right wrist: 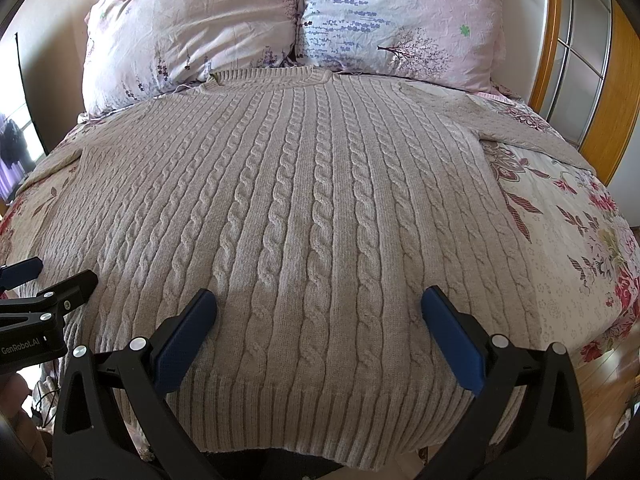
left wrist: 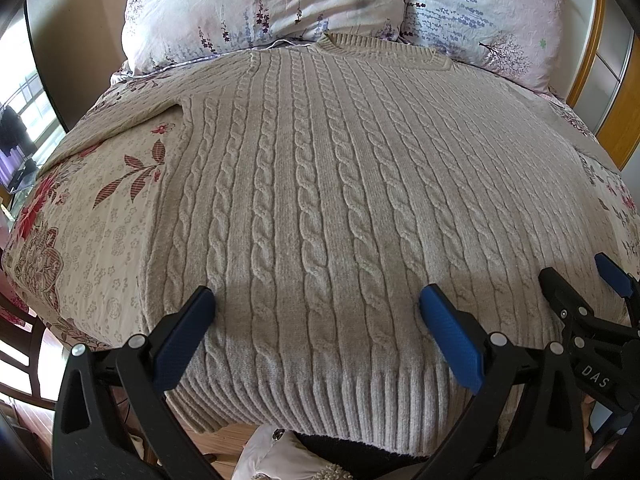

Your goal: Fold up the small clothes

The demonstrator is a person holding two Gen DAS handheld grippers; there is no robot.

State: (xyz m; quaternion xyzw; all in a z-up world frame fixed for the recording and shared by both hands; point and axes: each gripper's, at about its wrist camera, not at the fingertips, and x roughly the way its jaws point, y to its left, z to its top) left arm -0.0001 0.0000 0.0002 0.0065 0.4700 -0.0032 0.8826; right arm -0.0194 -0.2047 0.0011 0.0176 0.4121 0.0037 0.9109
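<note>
A beige cable-knit sweater (left wrist: 320,184) lies spread flat, front up, on the bed, collar toward the pillows and ribbed hem nearest me; it also fills the right wrist view (right wrist: 304,216). Its sleeves stretch out to the left (left wrist: 120,120) and right (right wrist: 532,128). My left gripper (left wrist: 318,300) is open and empty, hovering over the hem's left part. My right gripper (right wrist: 320,304) is open and empty over the hem's right part. The right gripper shows at the right edge of the left wrist view (left wrist: 576,284), and the left gripper at the left edge of the right wrist view (right wrist: 56,276).
The floral bedsheet (left wrist: 100,240) covers the bed. Two pink and lilac pillows (right wrist: 192,28) (right wrist: 400,20) lean at the headboard. A wooden-framed wardrobe (right wrist: 592,80) stands at the right. Wooden floor (right wrist: 600,380) and bundled clothes (left wrist: 276,456) lie below the bed's near edge.
</note>
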